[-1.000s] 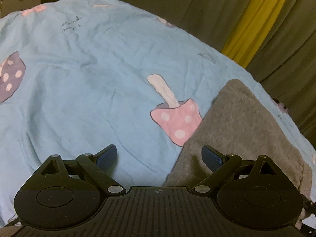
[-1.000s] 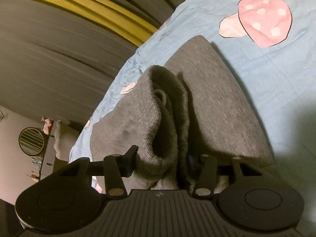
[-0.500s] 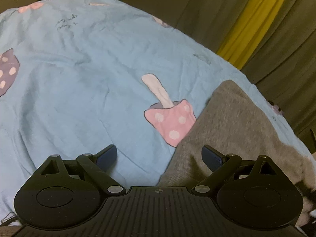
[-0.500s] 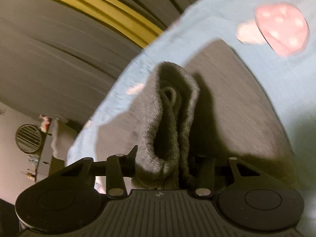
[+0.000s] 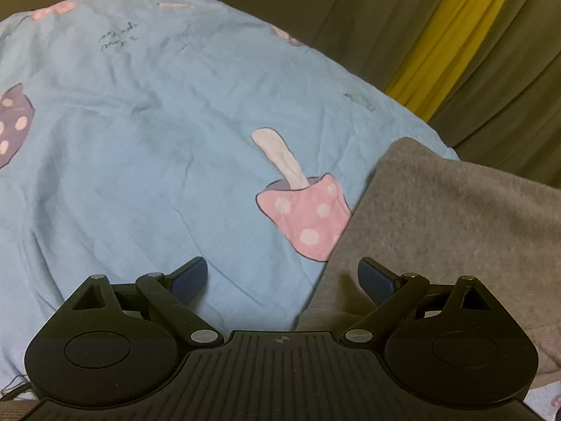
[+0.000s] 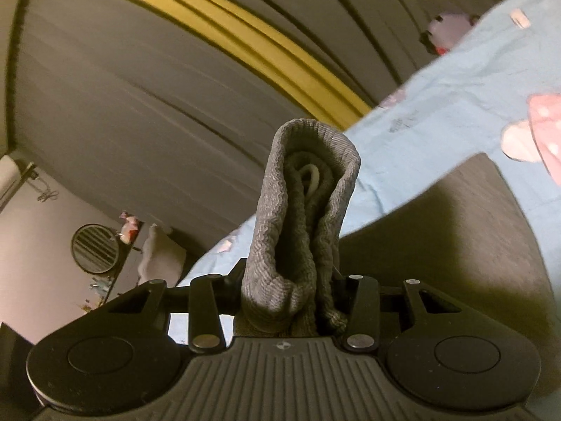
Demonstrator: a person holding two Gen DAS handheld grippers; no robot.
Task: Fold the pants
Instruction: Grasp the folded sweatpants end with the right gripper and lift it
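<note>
The grey knit pants (image 5: pixel 438 217) lie on a light blue bedsheet (image 5: pixel 140 140) at the right of the left wrist view. My left gripper (image 5: pixel 282 277) is open and empty, hovering low over the pants' left edge, with the right finger over the fabric. My right gripper (image 6: pixel 291 280) is shut on a bunched ribbed end of the pants (image 6: pixel 305 210), with a pale drawstring loop showing inside the fold. This end is lifted up, and the rest of the pants (image 6: pixel 455 245) lies below at the right.
The sheet has a pink mushroom print (image 5: pixel 308 217) next to the pants. Grey and yellow curtains (image 5: pixel 438 35) hang behind the bed. A round fan (image 6: pixel 94 249) and shelf items stand at the far left in the right wrist view.
My right gripper has lifted the bunched pants end higher and tilted up, so more curtain shows. The left gripper has moved slightly; the pants fabric now rises higher on its right.
</note>
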